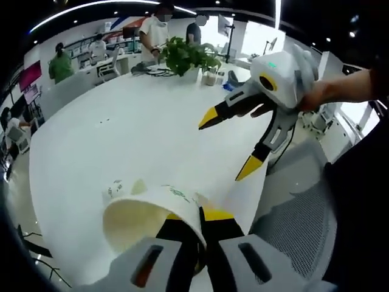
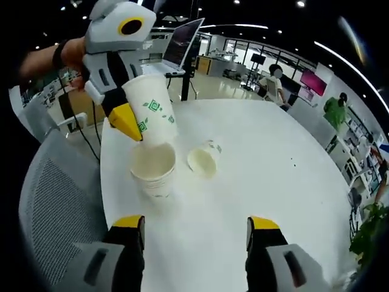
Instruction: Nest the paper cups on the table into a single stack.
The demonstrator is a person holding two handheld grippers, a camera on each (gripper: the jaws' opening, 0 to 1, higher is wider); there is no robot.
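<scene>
My left gripper (image 1: 197, 222) is shut on the rim of a white paper cup (image 1: 143, 216) with green print. In the right gripper view that left gripper (image 2: 137, 118) holds the cup (image 2: 152, 109) tilted, its base just above an upright open cup (image 2: 153, 170) on the white table (image 2: 261, 164). A third cup (image 2: 203, 159) lies on its side just right of the upright one. My right gripper (image 2: 196, 224) is open and holds nothing, short of the cups. In the left gripper view it (image 1: 230, 142) hovers over the table's edge, held by a hand.
A grey mesh chair (image 2: 55, 201) stands at the table's near edge beside the cups. A potted plant (image 1: 188, 55) sits at the far side of the table (image 1: 121, 121). A laptop (image 2: 182, 42) stands beyond the table. Several people are in the background.
</scene>
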